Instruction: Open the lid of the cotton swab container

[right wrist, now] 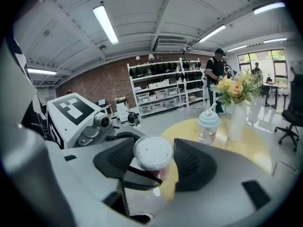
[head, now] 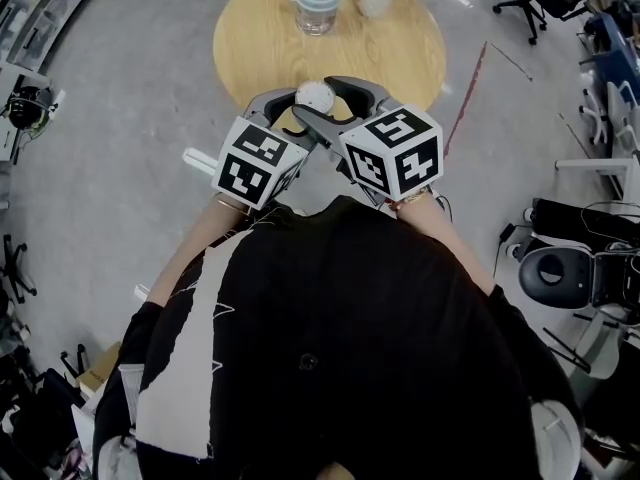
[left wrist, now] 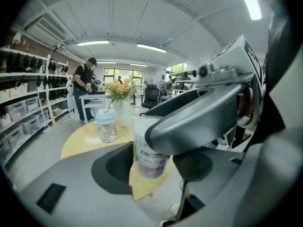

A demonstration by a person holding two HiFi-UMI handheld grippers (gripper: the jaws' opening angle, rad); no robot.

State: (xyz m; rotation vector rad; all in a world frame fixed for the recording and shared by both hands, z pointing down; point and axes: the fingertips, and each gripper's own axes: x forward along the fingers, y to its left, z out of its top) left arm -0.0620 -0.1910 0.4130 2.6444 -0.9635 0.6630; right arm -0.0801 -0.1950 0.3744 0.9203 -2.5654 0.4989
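Observation:
The cotton swab container point(head: 314, 95) is a small clear tub with a pink-lettered label point(left wrist: 150, 157). It is held in the air over the near edge of the round wooden table point(head: 400, 48). My left gripper point(left wrist: 151, 168) is shut on the tub's body, with a pad on each side. My right gripper point(right wrist: 154, 163) is shut on the top, its pads touching the round lid point(right wrist: 152, 152); white swab tips show through it. In the head view the left gripper point(head: 296, 110) and the right gripper point(head: 328, 103) cross at the tub. One right finger point(left wrist: 203, 112) hides the tub's top in the left gripper view.
A glass jar with a pale blue lid point(head: 317, 6) and a vase of flowers point(right wrist: 236, 119) stand at the table's far side. Grey floor with a red tape line point(head: 465, 98) surrounds the table. Office chairs point(head: 570, 268) stand at the right. A person point(left wrist: 85, 89) works by far shelves.

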